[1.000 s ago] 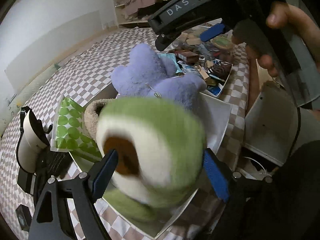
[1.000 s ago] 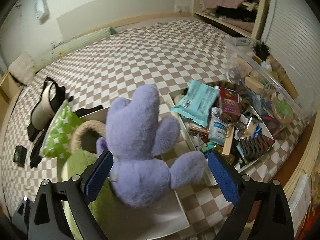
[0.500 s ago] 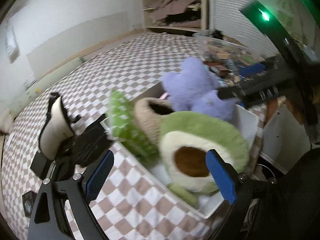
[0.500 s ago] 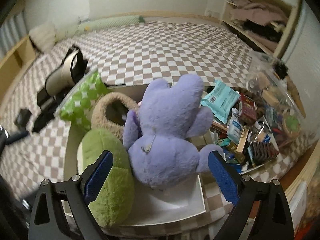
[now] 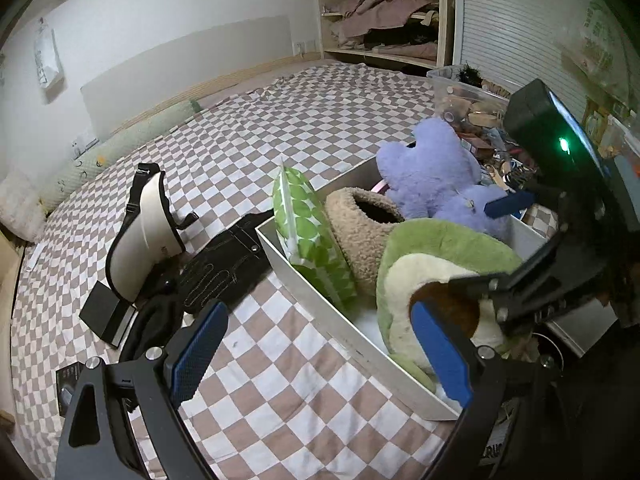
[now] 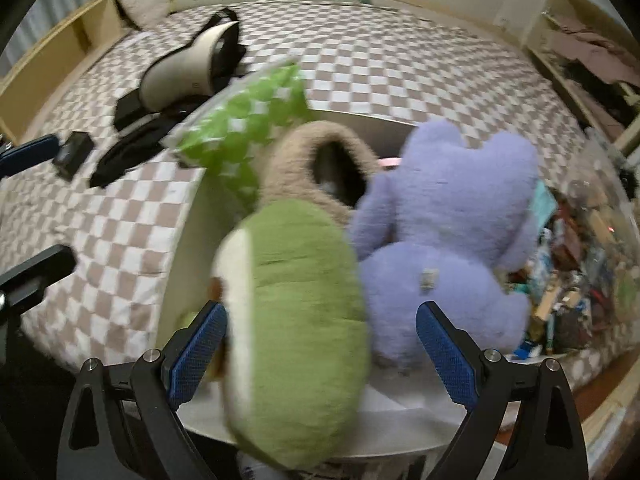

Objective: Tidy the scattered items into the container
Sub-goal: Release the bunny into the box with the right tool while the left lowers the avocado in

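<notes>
A white box on the checkered bed holds a green avocado plush, a tan slipper, a green dotted pouch and a purple plush. My left gripper stands open over bare bedspread just left of the box, nothing between its pads. Beyond it lie a white-and-black headset, a black glove and a small black box. My right gripper hangs open over the avocado plush, which sits between the pads without either pressing it. The purple plush is beside it.
A second tray of cluttered small items and a clear bin sit right of the box. A small dark device lies near the black cloth. A bolster and open shelves line the far side.
My left gripper let go of the avocado plush and drew back left off the box. My right gripper rolled and dropped from over the purple plush to over the avocado plush.
</notes>
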Demonstrator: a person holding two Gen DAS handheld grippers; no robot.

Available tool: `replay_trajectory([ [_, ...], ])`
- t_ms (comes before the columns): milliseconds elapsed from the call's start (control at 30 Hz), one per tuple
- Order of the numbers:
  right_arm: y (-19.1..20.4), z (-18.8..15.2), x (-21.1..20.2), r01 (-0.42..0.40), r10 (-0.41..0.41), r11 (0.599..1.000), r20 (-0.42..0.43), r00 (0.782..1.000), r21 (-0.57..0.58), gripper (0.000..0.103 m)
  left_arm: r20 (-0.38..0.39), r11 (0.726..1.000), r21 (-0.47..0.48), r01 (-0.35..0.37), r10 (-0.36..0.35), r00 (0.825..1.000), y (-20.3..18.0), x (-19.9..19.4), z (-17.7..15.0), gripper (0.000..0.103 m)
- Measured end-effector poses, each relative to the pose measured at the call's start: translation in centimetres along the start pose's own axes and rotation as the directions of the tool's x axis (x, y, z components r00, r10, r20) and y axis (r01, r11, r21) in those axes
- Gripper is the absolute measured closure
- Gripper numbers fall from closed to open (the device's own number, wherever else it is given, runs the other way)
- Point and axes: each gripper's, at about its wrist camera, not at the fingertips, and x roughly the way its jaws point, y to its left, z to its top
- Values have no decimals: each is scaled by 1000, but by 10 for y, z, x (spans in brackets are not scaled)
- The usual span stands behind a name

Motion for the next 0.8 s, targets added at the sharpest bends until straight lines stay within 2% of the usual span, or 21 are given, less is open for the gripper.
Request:
replay_trajectory([
  [133, 29, -4, 19, 106, -112, 985, -40, 993, -136, 7, 14, 1000, -20, 8, -8, 1000, 4, -4, 2, 9],
  [233, 39, -8, 38, 150, -169, 966, -75, 983, -210, 4, 17, 1000, -27, 6, -6, 1000, 7, -5, 2, 9],
  [300, 38, -10, 43, 188, -211, 954, -77, 974, -234, 0, 18, 1000, -29, 5, -4, 1000, 8, -5, 2, 9],
  [467, 13, -17, 42, 256, -281, 940, -88, 956, -226, 0, 8, 1000, -23, 1, -1, 1000, 9, -2, 0, 9],
  [567, -5, -22, 43, 202, -227, 961, -123, 966, -190, 0, -5, 1000, -16, 0, 0, 1000, 9, 1, -3, 9],
  [800, -13, -27, 39, 150, -176, 971, -137, 975, -186, 0, -22, 1000, -10, -2, 1, 1000, 10, 3, -6, 9],
])
